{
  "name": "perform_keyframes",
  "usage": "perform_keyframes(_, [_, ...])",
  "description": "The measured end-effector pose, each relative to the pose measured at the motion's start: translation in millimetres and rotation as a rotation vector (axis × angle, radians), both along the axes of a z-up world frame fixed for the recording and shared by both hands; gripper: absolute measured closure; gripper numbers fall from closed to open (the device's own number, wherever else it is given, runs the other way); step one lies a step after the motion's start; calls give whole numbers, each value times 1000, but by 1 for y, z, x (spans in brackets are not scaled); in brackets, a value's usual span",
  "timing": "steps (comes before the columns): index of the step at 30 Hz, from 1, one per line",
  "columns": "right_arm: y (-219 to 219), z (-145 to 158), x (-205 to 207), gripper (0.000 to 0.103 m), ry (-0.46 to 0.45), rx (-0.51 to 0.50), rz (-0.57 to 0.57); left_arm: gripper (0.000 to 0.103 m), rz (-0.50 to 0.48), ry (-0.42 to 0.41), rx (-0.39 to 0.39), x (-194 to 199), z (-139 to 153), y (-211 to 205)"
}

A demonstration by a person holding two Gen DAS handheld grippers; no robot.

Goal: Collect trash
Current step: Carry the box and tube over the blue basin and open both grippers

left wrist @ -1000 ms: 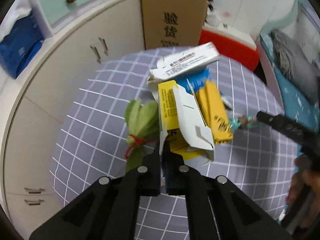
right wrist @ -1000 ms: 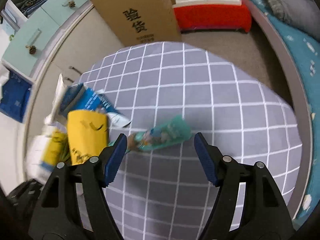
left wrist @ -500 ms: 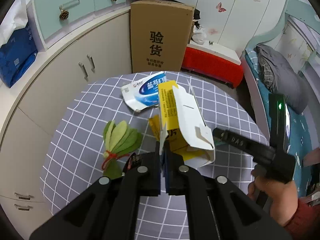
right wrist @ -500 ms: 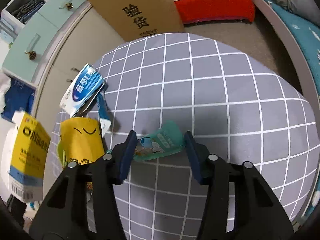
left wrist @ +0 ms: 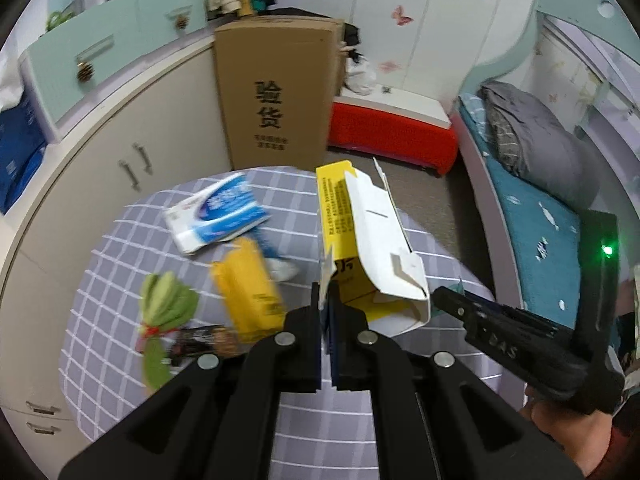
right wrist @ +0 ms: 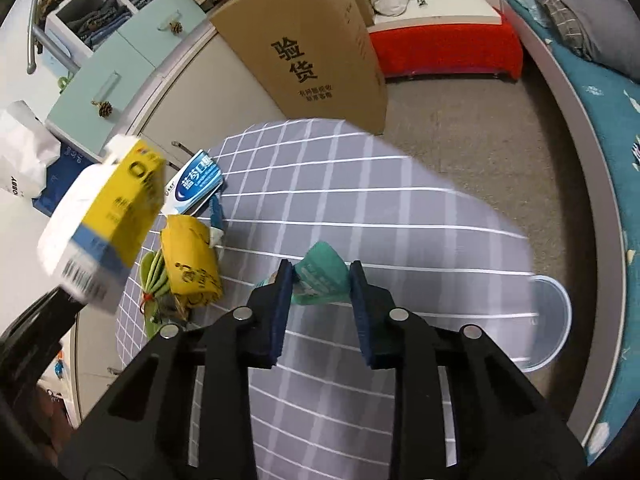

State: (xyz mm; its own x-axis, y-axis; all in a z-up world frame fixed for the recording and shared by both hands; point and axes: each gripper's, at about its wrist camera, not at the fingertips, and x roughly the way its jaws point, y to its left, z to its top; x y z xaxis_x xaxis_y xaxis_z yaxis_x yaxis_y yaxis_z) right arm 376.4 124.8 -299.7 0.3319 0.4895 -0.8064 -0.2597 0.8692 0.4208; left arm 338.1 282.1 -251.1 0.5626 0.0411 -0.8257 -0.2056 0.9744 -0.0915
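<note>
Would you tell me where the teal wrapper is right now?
In the right wrist view the teal wrapper sits between the closing right gripper, right of the yellow bag.

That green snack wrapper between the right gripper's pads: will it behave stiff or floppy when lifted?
Probably floppy: the green wrapper already looks crumpled and pinched between the closing jaws of the right gripper. Likely very light, as thin film packaging with no visible bulk. Its glossy surface may slip, though the pads bracket it on both sides.
</note>
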Motion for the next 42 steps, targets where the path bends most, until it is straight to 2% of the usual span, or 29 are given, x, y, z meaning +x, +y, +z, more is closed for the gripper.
perform_keyframes(7, [-101,20,-5,76,-9,19,-78,100,-110,13,-28,20,2,-97])
perform_keyframes(16, [-236,47,-19,77,-84,-82,-202,100,-274,54,-74,40,-10,-226])
perform_keyframes(20, [-280,46,-24,76,-83,-109,-241,100,-324,71,-84,43,-17,-273])
perform_keyframes(22, [-296,39,-24,72,-60,-89,-247,100,-343,83,-83,44,-22,-293])
perform_keyframes(23, [-303,32,-22,70,-33,-71,-251,100,-348,90,-84,44,-23,-300])
perform_keyframes(25, [-316,18,-19,49,16,-46,-276,100,-358,105,-80,44,-29,-313])
perform_keyframes(26, [-322,12,-19,35,35,-47,-292,100,-364,118,-80,45,-32,-320])
perform_keyframes(30, [-338,1,-26,35,56,-67,-297,100,-371,145,-69,45,-40,-332])
perform_keyframes(42, [-354,15,-33,35,10,-77,-291,100,-389,190,-60,47,-49,-351])
